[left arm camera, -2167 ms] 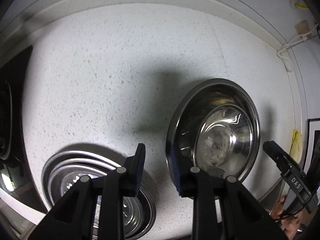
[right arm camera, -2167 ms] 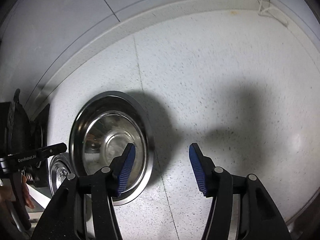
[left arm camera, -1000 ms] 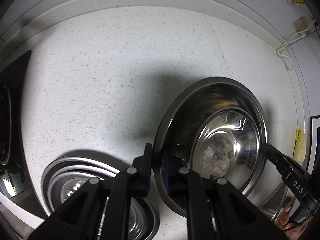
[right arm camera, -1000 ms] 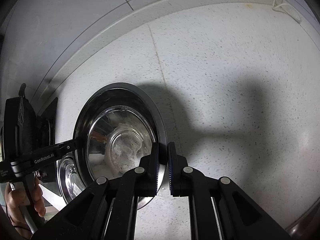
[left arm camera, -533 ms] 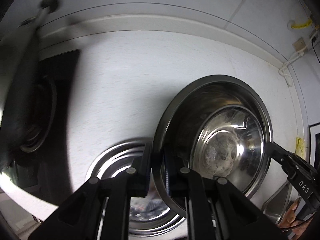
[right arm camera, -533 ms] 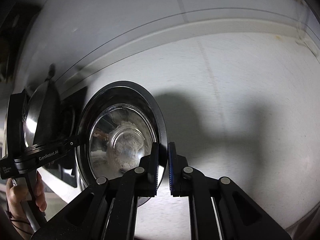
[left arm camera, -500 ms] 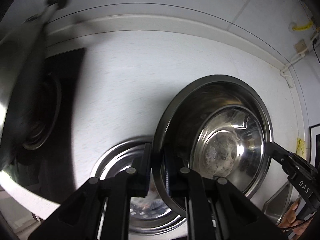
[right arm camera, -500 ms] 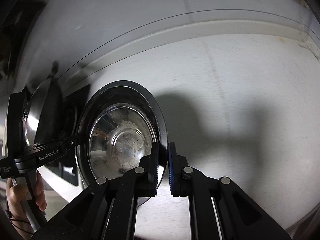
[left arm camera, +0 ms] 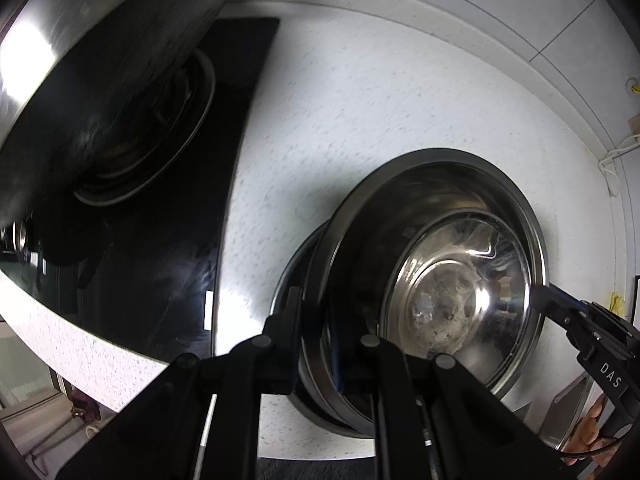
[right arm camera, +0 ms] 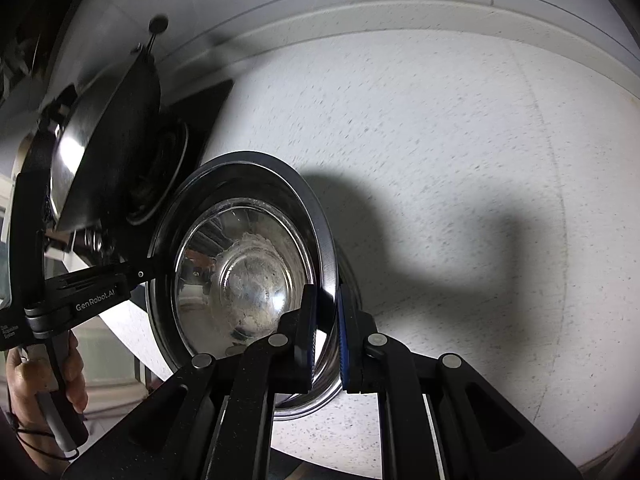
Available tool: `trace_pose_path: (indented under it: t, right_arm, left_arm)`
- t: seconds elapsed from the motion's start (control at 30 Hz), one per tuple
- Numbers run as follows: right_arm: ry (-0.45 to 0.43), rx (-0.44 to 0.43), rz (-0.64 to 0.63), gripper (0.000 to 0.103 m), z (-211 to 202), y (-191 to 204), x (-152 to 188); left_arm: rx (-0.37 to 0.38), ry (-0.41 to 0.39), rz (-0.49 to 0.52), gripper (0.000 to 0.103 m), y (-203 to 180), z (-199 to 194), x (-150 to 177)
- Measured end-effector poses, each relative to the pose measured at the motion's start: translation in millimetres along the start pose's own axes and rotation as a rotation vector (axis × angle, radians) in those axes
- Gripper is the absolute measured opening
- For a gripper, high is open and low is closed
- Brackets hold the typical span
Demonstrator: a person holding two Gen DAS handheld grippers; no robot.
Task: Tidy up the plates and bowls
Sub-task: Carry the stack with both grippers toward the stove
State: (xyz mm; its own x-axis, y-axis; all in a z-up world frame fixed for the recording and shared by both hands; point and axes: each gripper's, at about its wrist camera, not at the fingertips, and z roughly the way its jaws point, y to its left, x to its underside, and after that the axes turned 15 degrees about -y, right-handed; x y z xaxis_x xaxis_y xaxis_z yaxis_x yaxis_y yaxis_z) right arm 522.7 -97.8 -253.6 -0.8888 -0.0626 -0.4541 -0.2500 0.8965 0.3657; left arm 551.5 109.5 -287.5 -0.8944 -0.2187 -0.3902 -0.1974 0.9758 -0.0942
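Left wrist view, from left to right: a tilted metal wok point(left arm camera: 100, 72) filled the upper left over a black stovetop point(left arm camera: 160, 272), then came the speckled white counter point(left arm camera: 360, 100). At the centre the left gripper point(left arm camera: 316, 344) was clenched on the near rim of a steel bowl point(left arm camera: 436, 280), which hung tilted just above a stack of steel bowls point(left arm camera: 294, 280) on the counter, only its dark edge showing beneath. At the far right the right gripper point(left arm camera: 538, 294) pinched the opposite rim.

In the right wrist view the hand point(right arm camera: 36, 392) holding the left gripper point(right arm camera: 150, 274) sat at the left, the same steel bowl point(right arm camera: 240, 272) at the middle, and the right gripper point(right arm camera: 326, 324) was clamped on its rim.

The bowl seemed almost over the stack but not yet nested. Each grip held only a thin, slick rim, so uneven lowering could let it pivot, slip free, or catch the stack's edge and knock it sideways.
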Motion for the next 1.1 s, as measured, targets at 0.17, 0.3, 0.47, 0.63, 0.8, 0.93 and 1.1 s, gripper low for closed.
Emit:
trace_pose_path:
  t: [0.17, 0.3, 0.47, 0.63, 0.8, 0.93, 1.1]
  right_arm:
    - [0.023, 0.001, -0.011, 0.008, 2.1, 0.7, 8.8]
    - [0.04, 0.007, -0.015, 0.008, 10.5, 2.3, 10.8]
    - [0.059, 0.004, -0.001, 0.008, 14.5, -3.9, 13.6]
    - [0.058, 0.008, 0.001, 0.008, 14.8, -3.7, 14.7]
    - [0.059, 0.013, 0.001, 0.008, 15.7, -1.6, 15.4]
    - [0.063, 0.017, 0.004, 0.008, 17.0, -2.4, 17.4]
    - [0.071, 0.023, 0.018, 0.008, 18.2, -5.0, 20.0]
  left_arm:
    - [-0.003, 0.022, -0.015, 0.011, 4.3, 4.1, 8.7]
    - [-0.006, 0.033, -0.017, 0.011, 1.6, 5.9, 15.0]
    - [-0.007, 0.041, -0.02, 0.011, -4.3, 9.6, 17.5]
    - [-0.007, 0.047, -0.017, 0.011, -4.3, 15.2, 22.7]
    - [-0.004, 0.056, -0.015, 0.012, -4.2, 19.9, 23.1]
    - [0.0, 0.055, -0.01, 0.012, -5.5, 20.3, 24.5]
    - [0.001, 0.053, 0.0, 0.011, -8.0, 21.1, 22.5]
